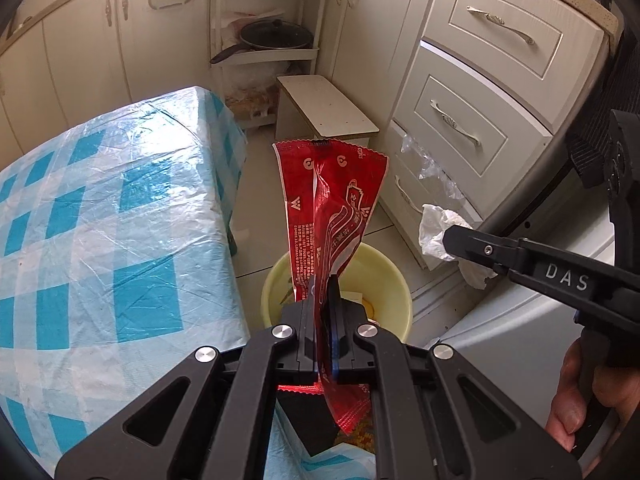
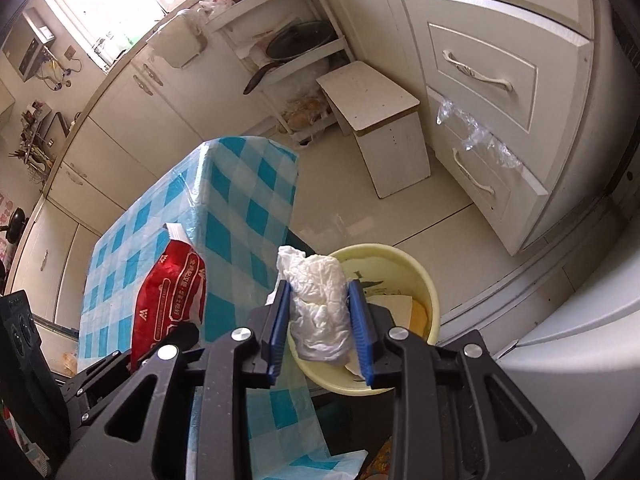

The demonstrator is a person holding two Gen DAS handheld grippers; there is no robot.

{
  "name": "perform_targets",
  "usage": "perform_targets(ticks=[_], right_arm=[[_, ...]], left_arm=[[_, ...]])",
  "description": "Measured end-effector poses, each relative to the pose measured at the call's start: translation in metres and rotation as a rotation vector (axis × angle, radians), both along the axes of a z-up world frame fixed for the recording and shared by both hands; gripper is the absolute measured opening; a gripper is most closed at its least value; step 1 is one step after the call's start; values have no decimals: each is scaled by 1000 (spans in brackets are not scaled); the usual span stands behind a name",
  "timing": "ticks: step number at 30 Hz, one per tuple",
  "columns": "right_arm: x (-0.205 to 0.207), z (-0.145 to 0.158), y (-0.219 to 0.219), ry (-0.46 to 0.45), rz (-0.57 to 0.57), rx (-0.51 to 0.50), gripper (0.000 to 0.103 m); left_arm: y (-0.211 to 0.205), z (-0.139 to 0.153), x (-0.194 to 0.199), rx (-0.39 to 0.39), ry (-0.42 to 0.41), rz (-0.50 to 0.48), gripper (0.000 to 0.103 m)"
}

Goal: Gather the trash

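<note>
My left gripper is shut on a red snack wrapper, which stands up from the jaws above a pale yellow bin on the floor. In the right wrist view the same wrapper shows at the left, over the table edge. My right gripper is shut on a crumpled white tissue, its blue pads pressing both sides, just over the near rim of the bin. The bin holds some paper scraps. From the left wrist camera the tissue hangs to the right of the bin.
A table under a blue and white check cloth stands left of the bin. A white stool, a corner shelf with a pan and cream drawers lie beyond. A hand grips the right tool.
</note>
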State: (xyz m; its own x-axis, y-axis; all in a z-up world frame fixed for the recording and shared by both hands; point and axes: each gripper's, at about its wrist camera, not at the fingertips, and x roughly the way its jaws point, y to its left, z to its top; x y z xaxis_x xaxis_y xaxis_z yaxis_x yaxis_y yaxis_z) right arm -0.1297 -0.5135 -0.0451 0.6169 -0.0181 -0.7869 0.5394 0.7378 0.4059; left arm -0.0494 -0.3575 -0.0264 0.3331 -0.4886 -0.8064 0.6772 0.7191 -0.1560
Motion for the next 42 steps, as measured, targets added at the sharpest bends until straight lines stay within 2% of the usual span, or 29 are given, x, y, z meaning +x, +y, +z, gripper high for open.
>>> perform_targets(ticks=[6,12,15,18,19,22,28,37,40,42], right_arm=[[3,-10,-5,16,-5,14,31],[8,-24,-12,39,-27,47,41],[9,-27,-15,35,-40,76,44],[6,-26,-18,26,-67,75,57],[5,-25,-20,20,-74,80,57],[3,-23,-23,6,-88,84,57],[1,-9,-24,-40,-116,68,60],[-10,17,-15,-119,-126,44,63],[-12,37,4,-144,-91,-27,64],[-18,56,26,-169,-56,-126,68]], left_arm=[[-16,-16,2,15,28,0,4],[-33,-35,10,41,102,-6,4],[-45,-38,13,56,114,-11,5],[-53,-42,15,63,139,-20,14],[-54,-42,15,64,140,-18,19],[-53,-41,15,68,137,-18,22],[-42,-29,12,74,109,-19,39],[5,7,7,46,69,0,46],[28,24,0,46,31,6,52],[45,37,-6,53,-7,19,59]])
